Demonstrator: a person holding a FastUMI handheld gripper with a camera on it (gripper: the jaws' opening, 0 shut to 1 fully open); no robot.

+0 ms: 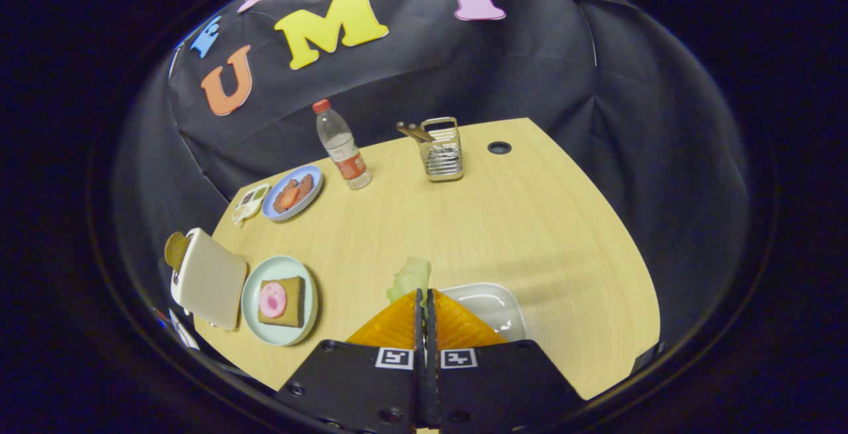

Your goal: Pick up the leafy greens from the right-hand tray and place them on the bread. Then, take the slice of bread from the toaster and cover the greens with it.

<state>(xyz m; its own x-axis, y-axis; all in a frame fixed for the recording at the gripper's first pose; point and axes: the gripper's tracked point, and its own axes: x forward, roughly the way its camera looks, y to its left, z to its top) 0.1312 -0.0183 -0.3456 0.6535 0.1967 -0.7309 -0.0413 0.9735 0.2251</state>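
While the fingers point(424, 296) pinch together on the leafy greens point(410, 276), leaf poking past tips, tray point(493, 308) just beside

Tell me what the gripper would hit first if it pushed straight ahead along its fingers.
The gripper is shut on the leafy greens. Beyond them the way looks free over bare table; farther on, roughly in line, stands the wire utensil holder, though depth is unclear.

We saw the tongs point(424, 295) pinched on the leafy greens point(411, 277), above the white tray point(493, 308). Between them and the bread point(283, 301) on its pale plate point(250, 291) the tabletop point(530, 222) lay bare. The toaster point(209, 278) crowded that plate's far side. The bottle point(342, 146), blue plate point(293, 192) and wire holder point(442, 150) stood well apart at the back.
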